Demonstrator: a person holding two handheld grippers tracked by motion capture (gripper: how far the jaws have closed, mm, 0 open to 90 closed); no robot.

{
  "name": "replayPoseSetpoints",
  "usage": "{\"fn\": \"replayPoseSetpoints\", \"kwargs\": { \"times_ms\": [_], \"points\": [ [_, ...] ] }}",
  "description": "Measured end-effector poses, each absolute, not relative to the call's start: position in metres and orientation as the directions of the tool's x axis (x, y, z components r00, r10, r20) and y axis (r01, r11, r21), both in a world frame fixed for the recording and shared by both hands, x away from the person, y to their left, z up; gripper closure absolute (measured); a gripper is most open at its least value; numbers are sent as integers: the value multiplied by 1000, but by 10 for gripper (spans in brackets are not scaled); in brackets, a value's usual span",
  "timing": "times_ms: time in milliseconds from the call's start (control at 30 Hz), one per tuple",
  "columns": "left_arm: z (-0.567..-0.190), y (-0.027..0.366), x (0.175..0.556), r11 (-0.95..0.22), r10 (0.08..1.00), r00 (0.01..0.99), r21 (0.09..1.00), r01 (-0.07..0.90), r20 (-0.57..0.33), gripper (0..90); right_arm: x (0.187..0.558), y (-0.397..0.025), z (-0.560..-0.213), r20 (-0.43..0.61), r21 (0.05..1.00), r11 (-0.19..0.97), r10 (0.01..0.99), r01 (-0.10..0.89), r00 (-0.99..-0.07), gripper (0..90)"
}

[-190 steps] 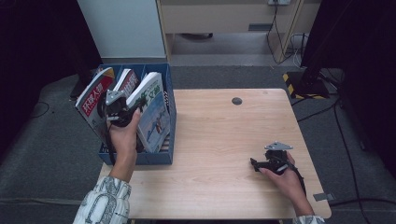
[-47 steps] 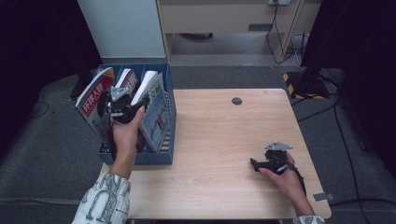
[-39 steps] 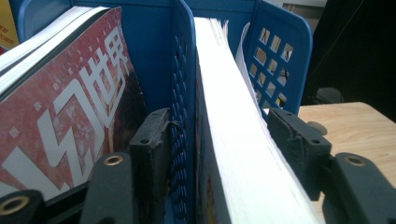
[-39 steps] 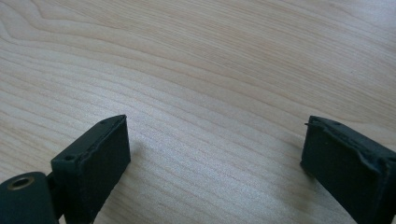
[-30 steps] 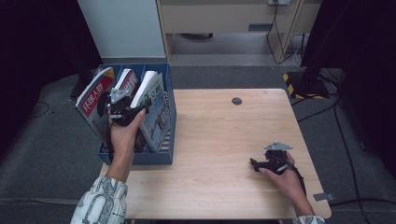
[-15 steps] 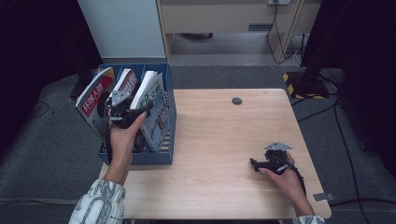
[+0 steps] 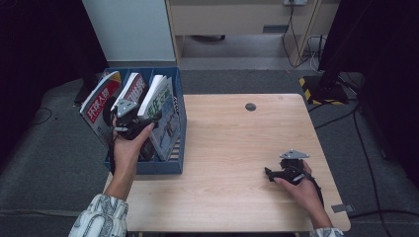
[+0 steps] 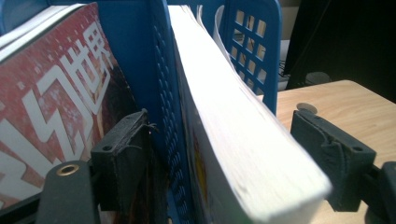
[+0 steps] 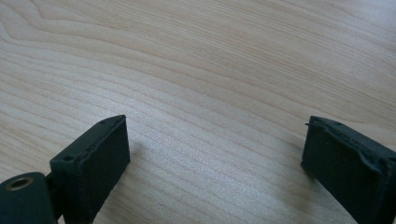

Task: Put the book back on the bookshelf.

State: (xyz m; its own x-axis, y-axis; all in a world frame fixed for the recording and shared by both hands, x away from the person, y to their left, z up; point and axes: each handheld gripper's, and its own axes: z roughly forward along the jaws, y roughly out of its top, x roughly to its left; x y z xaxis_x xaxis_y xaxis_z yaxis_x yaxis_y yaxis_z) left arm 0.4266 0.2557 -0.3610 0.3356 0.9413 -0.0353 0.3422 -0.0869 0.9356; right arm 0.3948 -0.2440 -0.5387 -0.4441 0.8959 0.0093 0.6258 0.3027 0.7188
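Left gripper view looks along the open left tool, its jaws astride a thick book standing in the blue rack, with the divider between them too. The book's long edge runs away from the tool. Right tool rests open on the tabletop, well right of the rack.

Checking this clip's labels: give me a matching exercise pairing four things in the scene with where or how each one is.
Things:
1. left gripper
2. right gripper
3. thick book
4. red magazine

States:
A. leftmost slot of the blue rack
B. between open jaws, not yet clamped
C. open, low over bare table
D. open, astride a book and a rack divider

Pairs: 1-D, 2-C, 3-B, 4-A
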Motion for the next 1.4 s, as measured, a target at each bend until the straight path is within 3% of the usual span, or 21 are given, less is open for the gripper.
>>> {"fn": "replayPoseSetpoints", "kwargs": {
  "times_ms": [1400],
  "points": [
    [-387,258,405,-144,907,420,907,397,-40,155,395,-244,-539,6,718,306,895,625,-446,75]
  ]
}}
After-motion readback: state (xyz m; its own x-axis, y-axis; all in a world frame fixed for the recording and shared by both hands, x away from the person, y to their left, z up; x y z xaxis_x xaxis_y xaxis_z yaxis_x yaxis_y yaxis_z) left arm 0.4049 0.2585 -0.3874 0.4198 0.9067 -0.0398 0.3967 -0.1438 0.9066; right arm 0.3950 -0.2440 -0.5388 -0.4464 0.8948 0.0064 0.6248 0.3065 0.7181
